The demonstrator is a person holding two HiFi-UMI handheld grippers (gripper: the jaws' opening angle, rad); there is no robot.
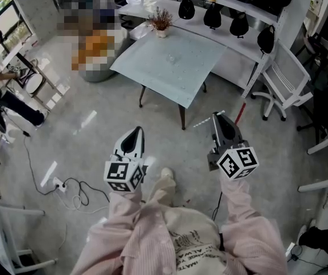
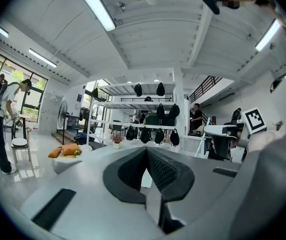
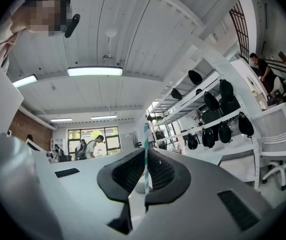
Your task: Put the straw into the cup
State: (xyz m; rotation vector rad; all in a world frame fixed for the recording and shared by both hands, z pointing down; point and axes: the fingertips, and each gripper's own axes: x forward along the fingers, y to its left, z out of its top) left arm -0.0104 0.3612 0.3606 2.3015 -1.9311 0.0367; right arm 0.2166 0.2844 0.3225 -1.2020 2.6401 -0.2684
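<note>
Plainly the right tongs (image 3: pixel 145 159) pinch the teal-striped straw (image 3: pixel 145 136), which runs along the seam of the pads, crosswise to their reach, with its end poking clear. The left tongs (image 2: pixel 145 151) are pressed together on nothing. Both hang over the floor (image 1: pixel 95 130), well short of the counter (image 1: pixel 152 67) ahead. A faint clear shape (image 1: pixel 170 57) there may be the cup, forward and left of the straw.

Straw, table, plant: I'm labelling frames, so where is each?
Straw (image 3: pixel 145 136), right gripper view, striped shaft above the jaws.
Table (image 1: pixel 175 67), head view, bare top.
Plant (image 1: pixel 161 19), head view, its twigs.
</note>
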